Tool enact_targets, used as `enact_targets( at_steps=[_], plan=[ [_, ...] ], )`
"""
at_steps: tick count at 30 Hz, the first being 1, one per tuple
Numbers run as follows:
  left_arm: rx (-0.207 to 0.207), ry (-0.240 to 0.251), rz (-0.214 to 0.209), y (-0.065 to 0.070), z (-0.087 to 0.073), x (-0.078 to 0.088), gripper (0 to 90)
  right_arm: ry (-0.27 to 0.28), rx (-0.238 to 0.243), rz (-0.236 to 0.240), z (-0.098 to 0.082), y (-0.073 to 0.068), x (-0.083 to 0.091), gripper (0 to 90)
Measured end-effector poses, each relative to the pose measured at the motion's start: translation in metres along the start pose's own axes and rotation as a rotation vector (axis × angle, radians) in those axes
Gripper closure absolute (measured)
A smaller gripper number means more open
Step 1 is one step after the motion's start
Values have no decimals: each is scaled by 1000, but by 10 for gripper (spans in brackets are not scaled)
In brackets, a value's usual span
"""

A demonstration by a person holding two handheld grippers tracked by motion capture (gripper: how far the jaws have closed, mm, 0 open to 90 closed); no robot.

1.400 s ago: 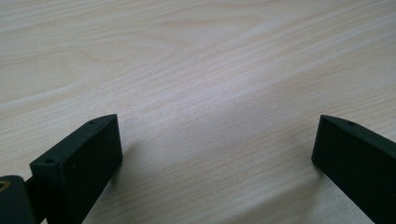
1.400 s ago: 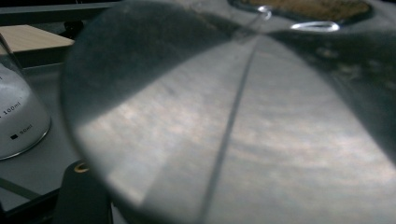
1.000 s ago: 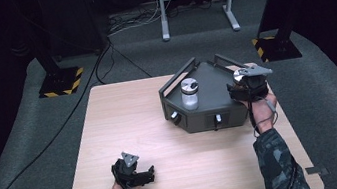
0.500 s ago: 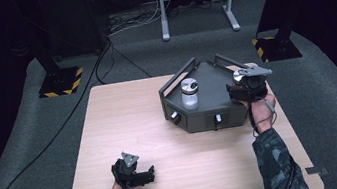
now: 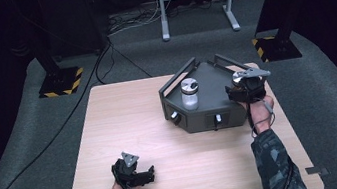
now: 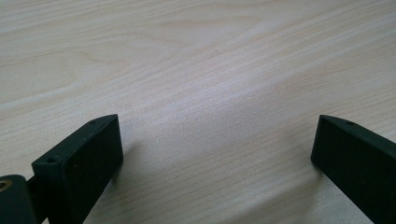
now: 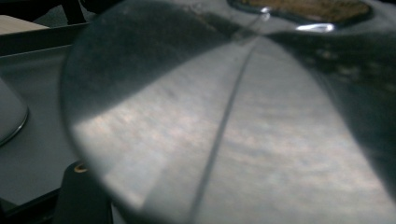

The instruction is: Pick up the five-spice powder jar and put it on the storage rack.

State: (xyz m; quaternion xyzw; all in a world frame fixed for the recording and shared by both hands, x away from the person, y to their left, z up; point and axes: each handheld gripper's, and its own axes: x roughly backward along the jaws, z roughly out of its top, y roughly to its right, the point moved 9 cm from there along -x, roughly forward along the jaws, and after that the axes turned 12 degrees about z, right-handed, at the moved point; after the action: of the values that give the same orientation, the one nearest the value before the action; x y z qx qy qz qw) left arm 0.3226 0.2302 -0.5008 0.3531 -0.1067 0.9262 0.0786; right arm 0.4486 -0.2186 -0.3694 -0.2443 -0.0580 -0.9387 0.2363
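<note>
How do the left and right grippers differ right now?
The left gripper rests low over the bare wooden table, jaws wide apart with nothing between them; the right gripper is at the dark grey metal box, shut on a round metallic object. Both are black two-jaw tools, hand-held.

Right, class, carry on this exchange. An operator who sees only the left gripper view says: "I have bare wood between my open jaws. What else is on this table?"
Observer: A dark grey box stands on the table, far right of centre.
Operator: Anything on it?
Observer: A glass jar with a metal lid stands upright on its top, toward the left.
Operator: Where's the other gripper?
Observer: The right gripper is at the box's right edge, with a rounded grey surface close before its camera.
</note>
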Motion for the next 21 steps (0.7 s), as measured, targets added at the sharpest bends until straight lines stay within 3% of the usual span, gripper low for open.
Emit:
enact_targets(
  at_steps=[10,21],
  plan=[
    [-1,0,0,0,0,0,19,35,-53,30,-7,8,1,297],
    [1,1,0,0,0,0,20,34,-54,37,-7,9,1,297]
  ],
)
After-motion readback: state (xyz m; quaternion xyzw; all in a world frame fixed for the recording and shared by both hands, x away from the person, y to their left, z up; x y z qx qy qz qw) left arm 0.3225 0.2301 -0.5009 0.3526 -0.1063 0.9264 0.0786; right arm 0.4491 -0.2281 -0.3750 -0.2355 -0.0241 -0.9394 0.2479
